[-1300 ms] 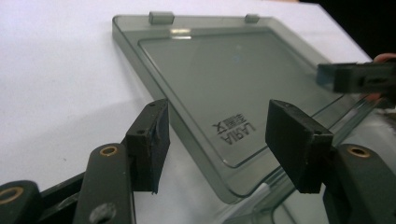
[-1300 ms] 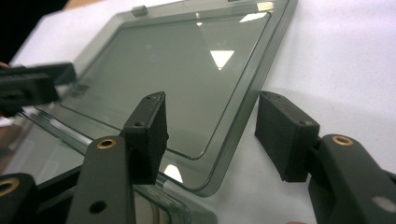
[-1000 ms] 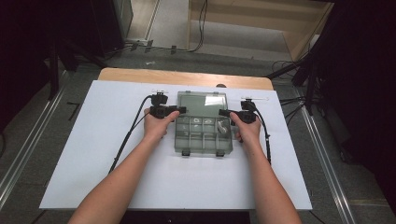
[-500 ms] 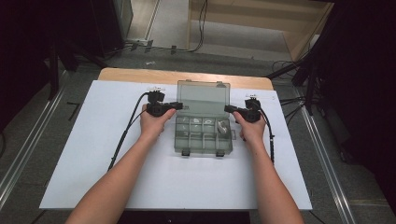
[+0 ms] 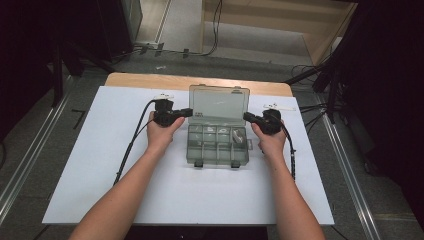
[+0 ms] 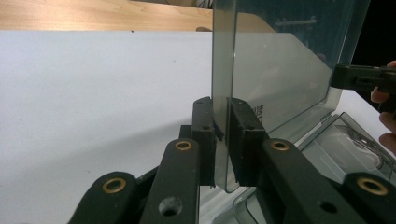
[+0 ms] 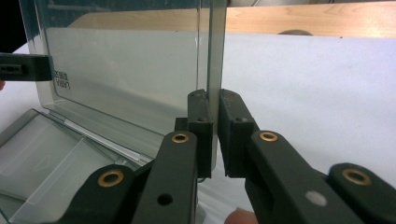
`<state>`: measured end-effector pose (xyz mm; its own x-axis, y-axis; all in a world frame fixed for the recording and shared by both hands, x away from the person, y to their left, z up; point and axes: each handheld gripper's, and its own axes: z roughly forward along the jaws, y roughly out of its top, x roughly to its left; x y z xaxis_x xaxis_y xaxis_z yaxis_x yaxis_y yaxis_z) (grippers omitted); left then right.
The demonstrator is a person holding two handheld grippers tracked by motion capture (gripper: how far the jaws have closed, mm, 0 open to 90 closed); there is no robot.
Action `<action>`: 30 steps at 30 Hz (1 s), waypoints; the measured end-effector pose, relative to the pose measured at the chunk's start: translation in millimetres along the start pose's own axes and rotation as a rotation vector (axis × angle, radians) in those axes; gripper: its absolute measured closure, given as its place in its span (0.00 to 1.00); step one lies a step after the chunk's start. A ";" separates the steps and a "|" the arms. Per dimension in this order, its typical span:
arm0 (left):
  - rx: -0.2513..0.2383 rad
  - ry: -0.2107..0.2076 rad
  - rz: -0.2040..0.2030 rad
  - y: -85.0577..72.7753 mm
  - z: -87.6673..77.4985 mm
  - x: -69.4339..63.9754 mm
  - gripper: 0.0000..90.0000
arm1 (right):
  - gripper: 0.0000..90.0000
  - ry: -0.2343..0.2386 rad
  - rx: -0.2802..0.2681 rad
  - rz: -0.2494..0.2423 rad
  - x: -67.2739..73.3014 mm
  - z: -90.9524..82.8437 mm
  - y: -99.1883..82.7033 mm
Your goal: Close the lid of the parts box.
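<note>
A white sheet (image 5: 100, 165) is spread over the table, and a smoky clear plastic compartment box (image 5: 217, 145) is set at its middle, toward the far edge. Its hinged lid (image 5: 219, 102) is raised upright at the back, and small parts are seen in the dividers. The lid is judged light, thin and stiff, with smooth, slippery faces that could slide out of a loose pinch or crack if twisted unevenly. It is best taken by its two side edges, low and level, so that it swings on the hinge without racking. The left gripper (image 6: 223, 135) has just been closing and is clamped on the lid's left edge; the right gripper (image 7: 215, 135) has likewise just been closing and is pinched on the right edge.
</note>
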<state>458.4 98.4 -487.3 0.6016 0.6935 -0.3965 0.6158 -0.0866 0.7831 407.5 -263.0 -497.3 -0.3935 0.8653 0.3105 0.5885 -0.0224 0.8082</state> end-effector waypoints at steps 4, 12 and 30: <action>-0.011 0.005 0.009 9.9 -1.8 -1.6 0.82 | 0.92 -0.006 -0.019 -0.010 1.5 -0.9 -2.3; -0.058 0.005 0.015 39.1 -4.8 -8.0 0.86 | 0.92 -0.022 -0.043 -0.046 4.2 -2.8 -5.7; -0.122 0.032 0.103 29.4 -9.8 -16.5 0.92 | 0.78 -0.010 -0.067 0.027 9.5 -12.6 34.1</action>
<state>461.7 91.4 -453.1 0.6407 0.7078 -0.2975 0.4843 -0.0719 0.8719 415.0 -261.8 -460.4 -0.3707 0.8688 0.3283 0.5499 -0.0796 0.8315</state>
